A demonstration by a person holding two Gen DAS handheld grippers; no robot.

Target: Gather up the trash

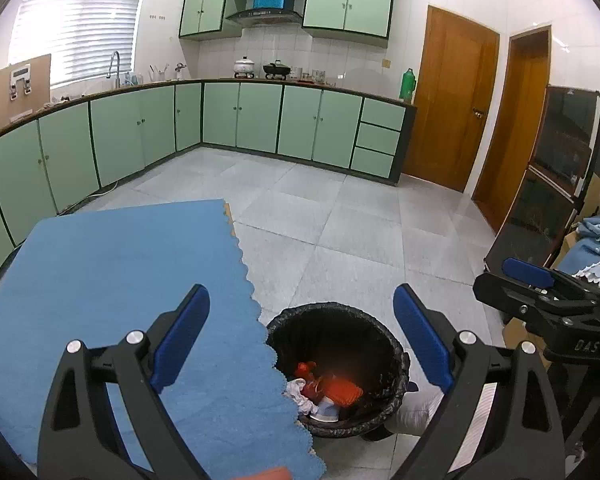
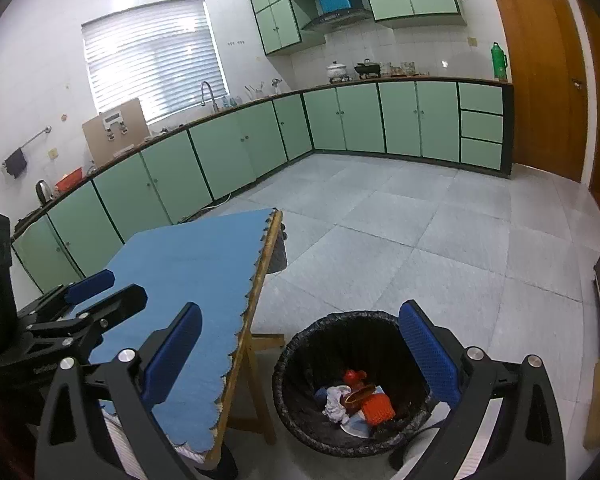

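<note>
A black-lined trash bin [image 1: 396, 364] [image 2: 300, 344] stands on the floor just right of the table. Inside it lie red scraps [image 1: 342, 392] [image 2: 376, 408] and a crumpled white tissue [image 1: 296, 390] [image 2: 336, 400]. My left gripper [image 1: 300, 336] is open and empty, one finger over the blue tablecloth [image 1: 120, 300] and the other past the bin. My right gripper [image 2: 300, 354] is also open and empty, straddling the table edge and the bin. A sliver of something orange [image 1: 268, 474] shows at the bottom edge of the left wrist view.
The wooden table [image 2: 266, 256] carries the scalloped blue cloth [image 2: 188, 280]. Green base cabinets [image 1: 260, 116] line the far walls. Wooden doors [image 1: 448, 100] and a dark glass cabinet [image 1: 548, 184] stand at the right. Grey tiled floor [image 2: 420, 248] stretches beyond the bin.
</note>
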